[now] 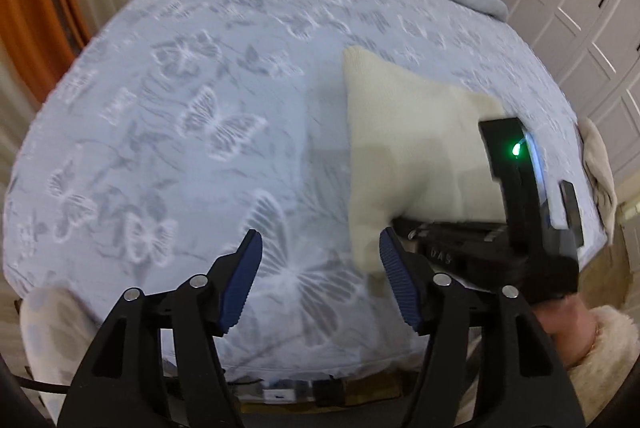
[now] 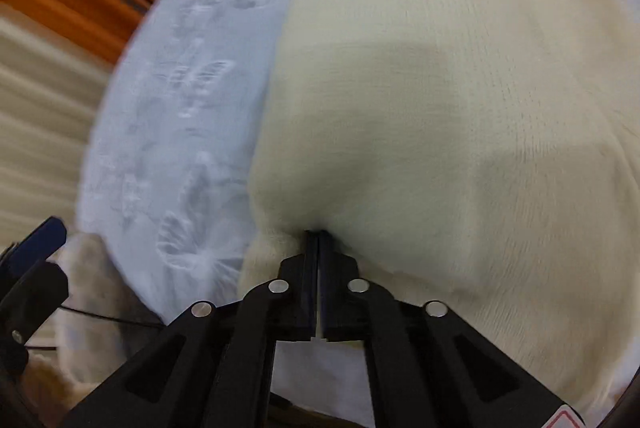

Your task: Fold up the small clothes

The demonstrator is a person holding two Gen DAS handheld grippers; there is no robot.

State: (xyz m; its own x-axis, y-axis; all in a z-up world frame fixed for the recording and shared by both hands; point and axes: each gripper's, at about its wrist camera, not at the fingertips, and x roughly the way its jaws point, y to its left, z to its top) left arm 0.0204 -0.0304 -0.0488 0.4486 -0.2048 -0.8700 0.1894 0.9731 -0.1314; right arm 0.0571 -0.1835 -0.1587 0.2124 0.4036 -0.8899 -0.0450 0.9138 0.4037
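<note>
The left gripper point(image 1: 320, 280) was held wide open and empty over the butterfly-patterned pale blue bedspread point(image 1: 180, 116), its right pad beside the cream knitted garment point(image 1: 404, 148) at two o'clock, whose near edge was pinched by the fully closed right gripper point(image 2: 318, 234).

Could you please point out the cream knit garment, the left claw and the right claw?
cream knit garment point(image 2: 440, 88): right wrist view, middle of fabric.
left claw point(image 1: 320, 252): left wrist view, between fingertips.
right claw point(image 2: 318, 233): right wrist view, fingertips.
</note>
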